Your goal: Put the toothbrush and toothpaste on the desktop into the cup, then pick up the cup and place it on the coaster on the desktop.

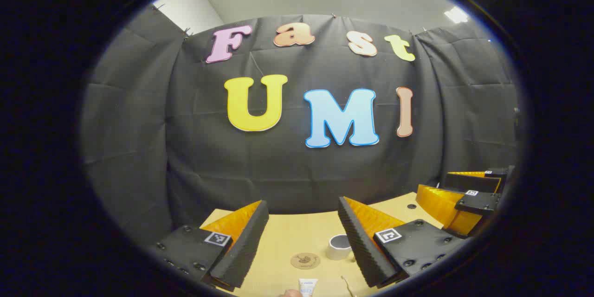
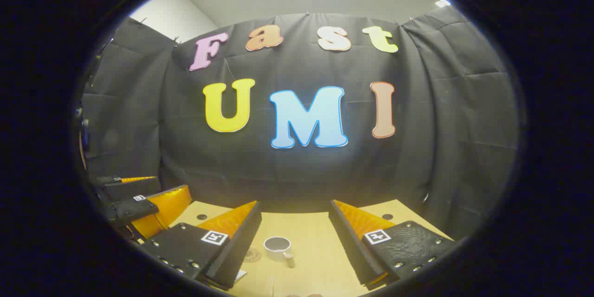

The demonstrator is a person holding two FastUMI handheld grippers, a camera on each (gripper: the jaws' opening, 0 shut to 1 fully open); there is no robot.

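Nearest the left hand-held gripper [image 1: 303, 241], whose fingers were spread with nothing between them, the toothpaste [image 1: 307, 286] lay on the counter [image 1: 287, 234], the toothbrush [image 1: 347, 285] just beside it. Beyond the toothpaste sat the round coaster [image 1: 305, 261], and next to the coaster the cup [image 1: 338, 247]. The right hand-held gripper [image 2: 294, 241] was spread too, the cup [image 2: 277, 247] standing beyond the coaster's [image 2: 252, 255] far side.
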